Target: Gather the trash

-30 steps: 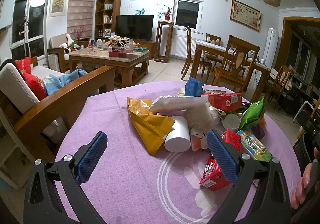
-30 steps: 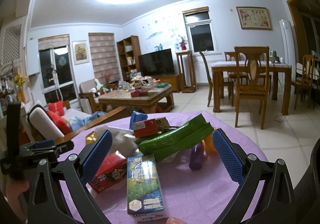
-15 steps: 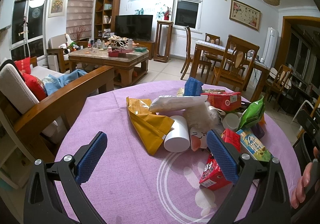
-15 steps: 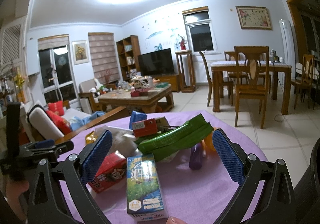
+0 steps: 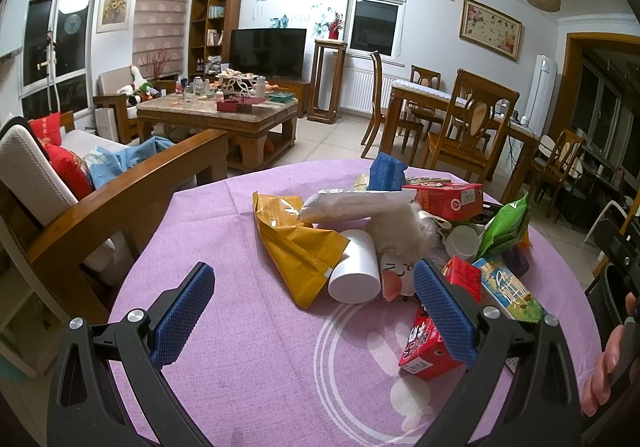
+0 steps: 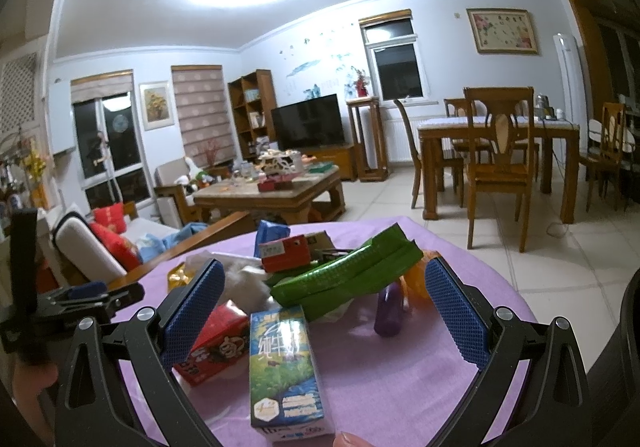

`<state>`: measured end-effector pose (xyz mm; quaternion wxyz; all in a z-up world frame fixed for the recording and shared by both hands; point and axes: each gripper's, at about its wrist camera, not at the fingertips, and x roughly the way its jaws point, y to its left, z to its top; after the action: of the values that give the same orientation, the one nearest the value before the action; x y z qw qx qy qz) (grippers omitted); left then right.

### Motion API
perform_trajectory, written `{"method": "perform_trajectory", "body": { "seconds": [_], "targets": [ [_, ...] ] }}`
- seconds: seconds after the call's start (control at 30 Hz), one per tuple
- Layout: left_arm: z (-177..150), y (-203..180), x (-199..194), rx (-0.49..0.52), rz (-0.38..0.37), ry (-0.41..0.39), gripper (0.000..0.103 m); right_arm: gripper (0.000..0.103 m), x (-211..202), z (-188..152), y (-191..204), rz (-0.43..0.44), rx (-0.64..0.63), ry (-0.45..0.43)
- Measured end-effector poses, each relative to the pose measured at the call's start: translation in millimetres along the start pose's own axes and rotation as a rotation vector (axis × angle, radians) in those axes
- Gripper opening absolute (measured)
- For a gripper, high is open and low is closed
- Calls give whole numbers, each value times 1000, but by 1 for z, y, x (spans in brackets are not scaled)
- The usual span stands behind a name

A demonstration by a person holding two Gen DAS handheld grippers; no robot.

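Note:
A pile of trash lies on a round table with a purple cloth (image 5: 240,327). In the left wrist view I see a yellow bag (image 5: 296,247), a white cup on its side (image 5: 356,267), a silver wrapper (image 5: 352,203), a green bag (image 5: 506,227), red cartons (image 5: 424,343) and a milk carton (image 5: 506,287). My left gripper (image 5: 316,311) is open above the cloth, short of the pile. My right gripper (image 6: 324,311) is open, with the milk carton (image 6: 284,363) standing between its fingers, untouched. Behind it lie the green bag (image 6: 348,275) and a purple bottle (image 6: 390,311).
A wooden sofa arm (image 5: 120,199) runs along the table's left edge. Beyond stand a cluttered coffee table (image 5: 220,115) and a dining table with chairs (image 5: 464,115). A dark bin rim (image 5: 608,295) shows at the right. A hand (image 5: 604,367) holds the other gripper.

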<state>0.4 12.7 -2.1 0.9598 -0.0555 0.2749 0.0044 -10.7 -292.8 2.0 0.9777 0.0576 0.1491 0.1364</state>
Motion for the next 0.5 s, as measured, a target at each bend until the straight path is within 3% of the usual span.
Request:
{"method": "perform_trajectory", "body": {
  "seconds": [0.1,0.17,0.27,0.43,0.5],
  "targets": [
    [0,0,0,-3,-2,1,98,99,2,0,-3,-1,4,3],
    [-2,3,1,-20,-43,7,98,99,5,-1,-10,13,36,41],
    [-3,12,3,-13,-129,57,98,99,12,-6,-20,53,97,168],
    [-9,27,6,91,-207,143,98,97,14,-22,-11,79,-9,347],
    [-12,29,9,128,-250,166,98,85,17,-32,-4,115,-15,419]
  ]
}}
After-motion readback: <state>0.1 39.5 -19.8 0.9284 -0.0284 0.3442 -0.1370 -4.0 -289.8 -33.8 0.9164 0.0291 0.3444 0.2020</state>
